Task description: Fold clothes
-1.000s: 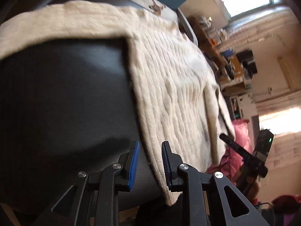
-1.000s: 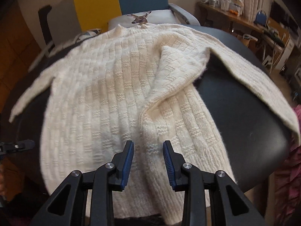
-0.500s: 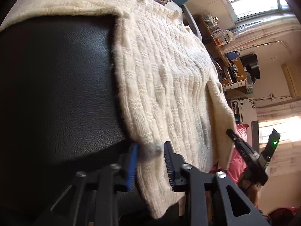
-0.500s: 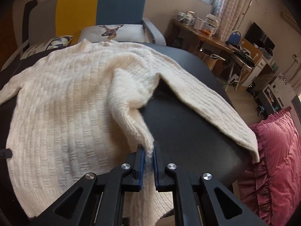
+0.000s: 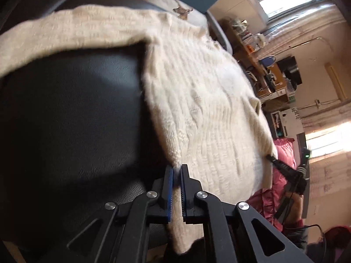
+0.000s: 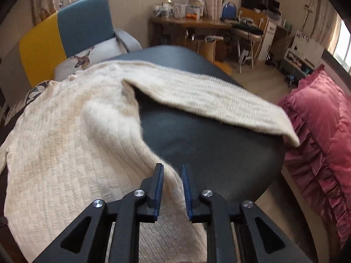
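Note:
A cream knitted sweater [image 6: 65, 142] lies spread over a round black leather table [image 6: 208, 149], one sleeve [image 6: 208, 100] stretched out to the right. In the left wrist view my left gripper [image 5: 177, 168] is shut on the sweater [image 5: 208, 109] at its lower side edge, next to the bare tabletop [image 5: 76, 120]. My right gripper [image 6: 171, 166] hangs over the opposite side edge. Its jaws are opening, with a ridge of the knit lying loose between the blue pads.
A yellow and blue armchair [image 6: 65, 32] with a deer cushion [image 6: 87, 57] stands behind the table. Pink ruffled bedding [image 6: 318, 120] lies close on the right. A cluttered wooden desk [image 6: 197, 22] and chairs line the far wall.
My left gripper closed on the sweater's edge and stays shut on it. My right gripper pinched the folded side, drew it rightwards off the body, and its jaws have now parted.

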`<state>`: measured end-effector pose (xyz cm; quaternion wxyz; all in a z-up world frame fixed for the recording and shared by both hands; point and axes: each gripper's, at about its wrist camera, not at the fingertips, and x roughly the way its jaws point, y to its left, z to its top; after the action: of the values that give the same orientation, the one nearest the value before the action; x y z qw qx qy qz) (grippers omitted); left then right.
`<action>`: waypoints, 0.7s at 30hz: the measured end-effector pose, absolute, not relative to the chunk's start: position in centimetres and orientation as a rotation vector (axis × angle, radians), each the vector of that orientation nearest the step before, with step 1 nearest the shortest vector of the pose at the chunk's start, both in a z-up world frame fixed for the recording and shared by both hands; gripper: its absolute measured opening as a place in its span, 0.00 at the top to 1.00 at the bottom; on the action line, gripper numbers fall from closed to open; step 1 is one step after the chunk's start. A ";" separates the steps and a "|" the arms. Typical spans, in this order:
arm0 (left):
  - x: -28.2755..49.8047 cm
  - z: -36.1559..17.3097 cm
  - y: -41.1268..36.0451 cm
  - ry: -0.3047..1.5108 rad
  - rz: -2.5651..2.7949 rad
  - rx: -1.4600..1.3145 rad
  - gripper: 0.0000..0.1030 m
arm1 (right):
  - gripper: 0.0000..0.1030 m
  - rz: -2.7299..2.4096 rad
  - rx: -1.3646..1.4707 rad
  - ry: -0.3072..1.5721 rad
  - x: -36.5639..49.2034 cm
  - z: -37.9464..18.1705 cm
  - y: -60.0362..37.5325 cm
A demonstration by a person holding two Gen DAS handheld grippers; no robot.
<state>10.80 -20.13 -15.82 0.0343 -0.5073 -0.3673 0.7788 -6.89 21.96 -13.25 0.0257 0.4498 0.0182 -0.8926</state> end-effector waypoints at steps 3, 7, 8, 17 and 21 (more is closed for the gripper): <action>11.1 -14.9 -21.2 -1.147 2.418 -1.519 0.94 | 0.78 -2.720 1.242 0.096 -6.8 -10.6 18.8; 11.4 -11.3 -25.4 -1.075 2.650 -1.405 0.93 | 0.78 -2.419 1.194 0.106 -7.6 -10.4 11.1; 11.4 -10.5 -27.1 -1.050 2.744 -1.398 0.93 | 0.78 -2.347 1.192 0.118 -7.6 -10.8 8.7; 11.1 -10.8 -41.9 -0.832 3.258 -1.653 0.90 | 0.78 -2.038 1.292 0.441 -6.8 -16.7 -7.9; 10.0 -14.7 -43.4 -0.658 3.185 -1.901 0.90 | 0.75 -2.015 1.370 0.427 -7.0 -18.2 -9.3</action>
<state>10.00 -43.40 -14.67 -0.3079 -0.4801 -0.1662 0.8044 -7.04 -9.26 -18.17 0.3278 0.5232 0.1630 -0.7696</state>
